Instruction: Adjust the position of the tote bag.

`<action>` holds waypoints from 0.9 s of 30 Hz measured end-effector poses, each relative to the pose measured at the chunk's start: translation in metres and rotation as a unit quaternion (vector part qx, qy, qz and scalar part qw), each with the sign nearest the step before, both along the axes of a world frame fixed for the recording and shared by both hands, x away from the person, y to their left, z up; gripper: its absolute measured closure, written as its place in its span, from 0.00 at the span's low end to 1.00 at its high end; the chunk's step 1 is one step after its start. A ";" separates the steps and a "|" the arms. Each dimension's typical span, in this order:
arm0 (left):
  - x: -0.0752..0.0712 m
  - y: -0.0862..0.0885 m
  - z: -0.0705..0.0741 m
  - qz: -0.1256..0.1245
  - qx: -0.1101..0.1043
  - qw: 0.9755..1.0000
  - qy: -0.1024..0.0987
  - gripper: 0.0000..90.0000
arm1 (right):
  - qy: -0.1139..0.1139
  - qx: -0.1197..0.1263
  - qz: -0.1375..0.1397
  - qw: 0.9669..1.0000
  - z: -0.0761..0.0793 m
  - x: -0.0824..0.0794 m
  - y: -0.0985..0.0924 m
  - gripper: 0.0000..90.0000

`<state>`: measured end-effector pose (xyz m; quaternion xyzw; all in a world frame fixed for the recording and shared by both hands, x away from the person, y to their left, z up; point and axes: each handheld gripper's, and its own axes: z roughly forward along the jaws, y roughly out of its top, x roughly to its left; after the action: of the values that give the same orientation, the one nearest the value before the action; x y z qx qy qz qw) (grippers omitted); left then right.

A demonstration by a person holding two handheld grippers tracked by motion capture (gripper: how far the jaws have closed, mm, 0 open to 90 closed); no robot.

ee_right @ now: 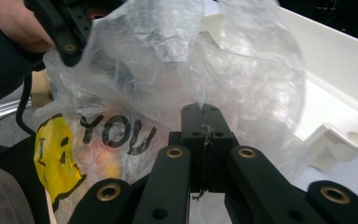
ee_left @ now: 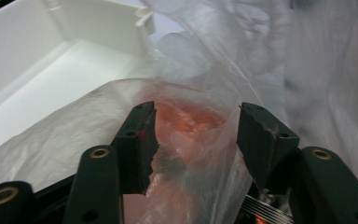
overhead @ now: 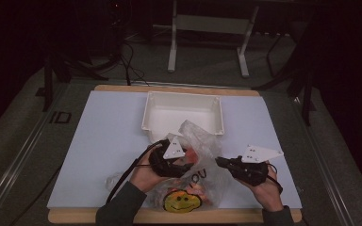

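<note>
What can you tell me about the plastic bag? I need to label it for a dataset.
The thin, clear, crinkled plastic bag bears a yellow smiley face and black letters "YOU". It lies at the table's near edge, just in front of the white plastic tray, its top bunched upward. Something orange-red shows through the film. The right hand-held gripper is shut on a fold of it; the left hand-held gripper has film and the orange-red contents between its parted jaws.

Crinkled glossy plastic bag (overhead: pixel 202 155); smooth white plastic tray (overhead: pixel 184 110).
</note>
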<state>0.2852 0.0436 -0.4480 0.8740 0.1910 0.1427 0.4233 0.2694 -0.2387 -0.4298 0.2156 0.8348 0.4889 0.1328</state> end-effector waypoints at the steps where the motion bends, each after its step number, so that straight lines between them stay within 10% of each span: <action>1: -0.002 0.000 0.000 -0.004 -0.001 1.000 -0.002 0.50 | 0.000 0.000 -0.002 1.000 0.001 -0.001 -0.001 0.99; 11: -0.004 0.011 0.009 -0.005 -0.059 0.998 0.000 0.40 | -0.001 0.002 -0.001 1.000 -0.001 -0.007 -0.012 0.99; 17: 0.002 -0.001 -0.004 0.003 0.042 0.999 0.008 0.55 | -0.002 0.006 0.001 1.000 -0.001 -0.007 -0.011 0.99; 21: 0.016 0.007 -0.002 0.063 0.031 0.998 0.003 0.80 | 0.003 0.001 -0.003 1.000 -0.004 -0.004 -0.014 0.99; 27: 0.040 0.031 0.001 0.147 0.014 0.989 0.009 0.95 | 0.036 -0.012 -0.028 0.999 -0.027 0.006 -0.026 1.00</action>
<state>0.3255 0.0747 -0.4470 0.8435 0.3194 0.1987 0.3834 0.2758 -0.2649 -0.4567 0.2550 0.8384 0.4668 0.1189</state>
